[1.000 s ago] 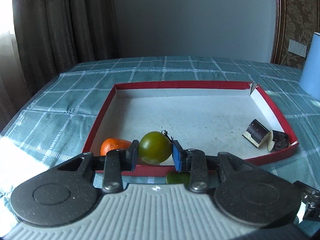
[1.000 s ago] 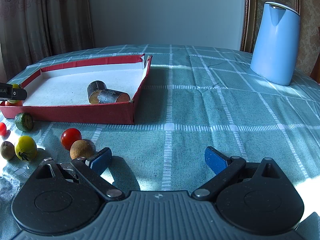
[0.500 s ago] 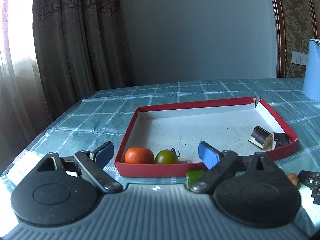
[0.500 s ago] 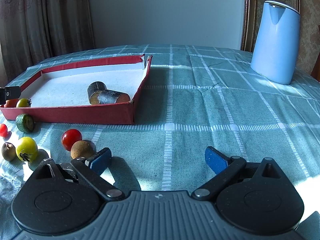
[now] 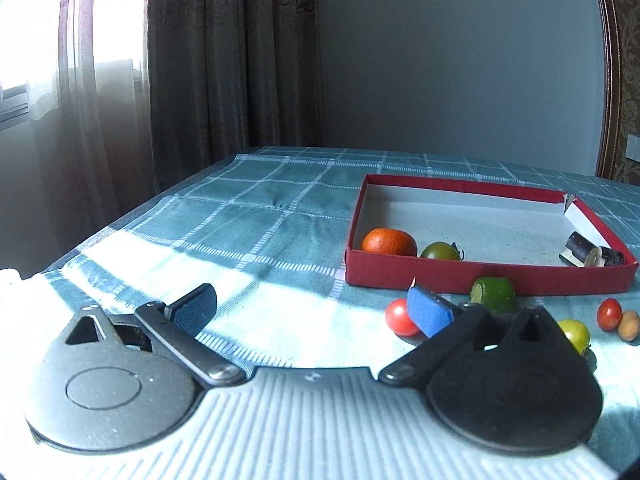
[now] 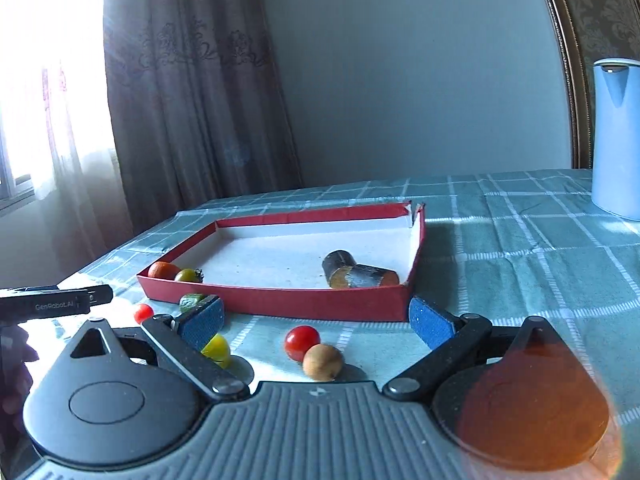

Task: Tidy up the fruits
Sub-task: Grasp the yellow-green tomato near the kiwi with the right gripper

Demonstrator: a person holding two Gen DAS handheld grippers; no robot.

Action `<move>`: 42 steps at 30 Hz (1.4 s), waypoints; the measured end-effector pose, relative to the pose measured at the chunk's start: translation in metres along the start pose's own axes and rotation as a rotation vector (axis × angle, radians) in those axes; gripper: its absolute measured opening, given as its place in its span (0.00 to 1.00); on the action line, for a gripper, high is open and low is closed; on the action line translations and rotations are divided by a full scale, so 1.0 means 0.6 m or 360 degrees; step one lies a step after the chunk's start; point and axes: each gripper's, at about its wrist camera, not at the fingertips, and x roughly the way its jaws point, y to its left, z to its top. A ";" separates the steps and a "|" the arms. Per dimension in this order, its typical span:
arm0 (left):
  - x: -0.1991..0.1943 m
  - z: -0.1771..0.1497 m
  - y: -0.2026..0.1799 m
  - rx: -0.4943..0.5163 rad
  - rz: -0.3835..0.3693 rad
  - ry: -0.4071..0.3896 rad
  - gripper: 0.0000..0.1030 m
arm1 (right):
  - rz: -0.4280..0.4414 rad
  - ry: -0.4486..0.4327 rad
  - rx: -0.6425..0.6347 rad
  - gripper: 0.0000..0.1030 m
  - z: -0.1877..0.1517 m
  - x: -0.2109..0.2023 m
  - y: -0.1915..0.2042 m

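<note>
A red-rimmed white tray (image 5: 484, 278) (image 6: 288, 305) holds an orange (image 5: 389, 241) (image 6: 163, 270), a green tomato (image 5: 441, 251) (image 6: 189, 275) and two dark cylinder pieces (image 5: 588, 250) (image 6: 358, 275). In front of it lie a green fruit (image 5: 493, 295) (image 6: 191, 301), red cherry tomatoes (image 5: 399, 317) (image 6: 301, 342), a yellow tomato (image 5: 575, 332) (image 6: 218, 350) and a brown round fruit (image 6: 322, 362) (image 5: 629, 325). My left gripper (image 5: 312, 312) is open and empty, left of the loose fruits. My right gripper (image 6: 316, 326) is open and empty, with the red tomato and the brown fruit between its fingers.
A light blue kettle (image 6: 616, 136) stands at the far right on the checked teal tablecloth (image 5: 256, 216). Curtains and a bright window (image 5: 40, 40) are at the left, past the table edge. The left gripper's body (image 6: 56, 302) shows at the right wrist view's left side.
My left gripper let go of the green tomato in the tray, opened, and drew back to the left. My right gripper swung left toward the loose fruits.
</note>
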 end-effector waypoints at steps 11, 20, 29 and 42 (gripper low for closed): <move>0.008 -0.006 -0.002 0.0012 -0.0044 0.0059 1.00 | 0.0100 0.0239 -0.0373 0.55 -0.009 0.049 0.089; 0.018 -0.004 0.003 -0.0017 -0.0071 0.0105 1.00 | 0.0125 0.0325 -0.0348 0.48 -0.009 0.075 0.087; 0.018 -0.004 0.001 -0.0006 -0.0053 0.0101 1.00 | 0.0139 0.0431 -0.0316 0.32 -0.010 0.100 0.086; 0.018 -0.004 0.005 -0.0025 -0.0047 0.0100 1.00 | 0.0143 0.0368 -0.0259 0.31 -0.008 0.085 0.080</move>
